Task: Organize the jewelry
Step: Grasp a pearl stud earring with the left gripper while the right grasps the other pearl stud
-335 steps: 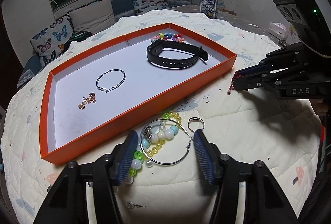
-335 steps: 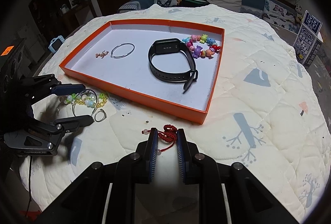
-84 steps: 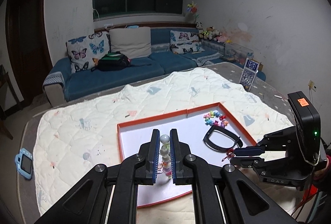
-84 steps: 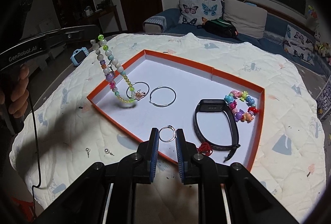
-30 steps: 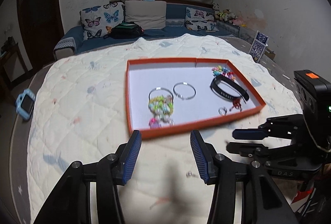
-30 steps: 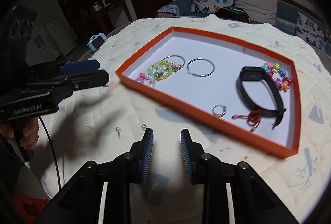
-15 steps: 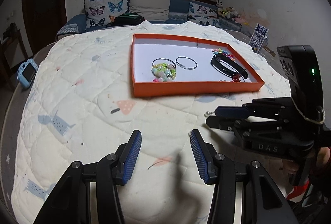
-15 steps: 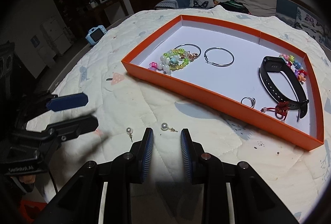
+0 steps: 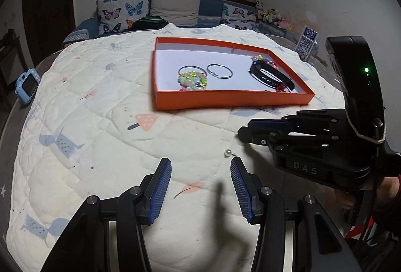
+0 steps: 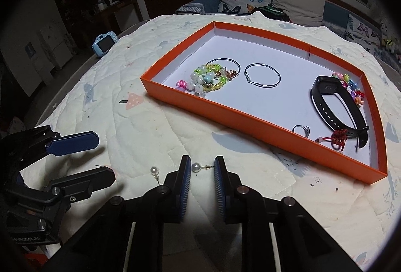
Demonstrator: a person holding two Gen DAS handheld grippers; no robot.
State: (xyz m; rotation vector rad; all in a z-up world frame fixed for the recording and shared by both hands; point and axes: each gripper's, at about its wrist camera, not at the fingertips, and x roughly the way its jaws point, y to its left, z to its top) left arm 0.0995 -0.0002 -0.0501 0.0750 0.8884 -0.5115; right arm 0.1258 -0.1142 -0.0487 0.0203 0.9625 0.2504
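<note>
An orange tray on the quilt holds a beaded bracelet, two hoop earrings, a black watch band, a ring and a red cord. Two pearl stud earrings lie on the quilt in front of the tray. My right gripper is open with one pearl stud between its fingertips. The other pearl stud lies just left of it. My left gripper is open and empty, hovering above the quilt near that stud.
A blue toy camera lies at the table's far left edge. A sofa with butterfly cushions stands behind the table. A small printed box stands at the right edge.
Both grippers have come lower and closer to the quilt. My right gripper now straddles one pearl stud. My left gripper has moved in beside the other stud.
</note>
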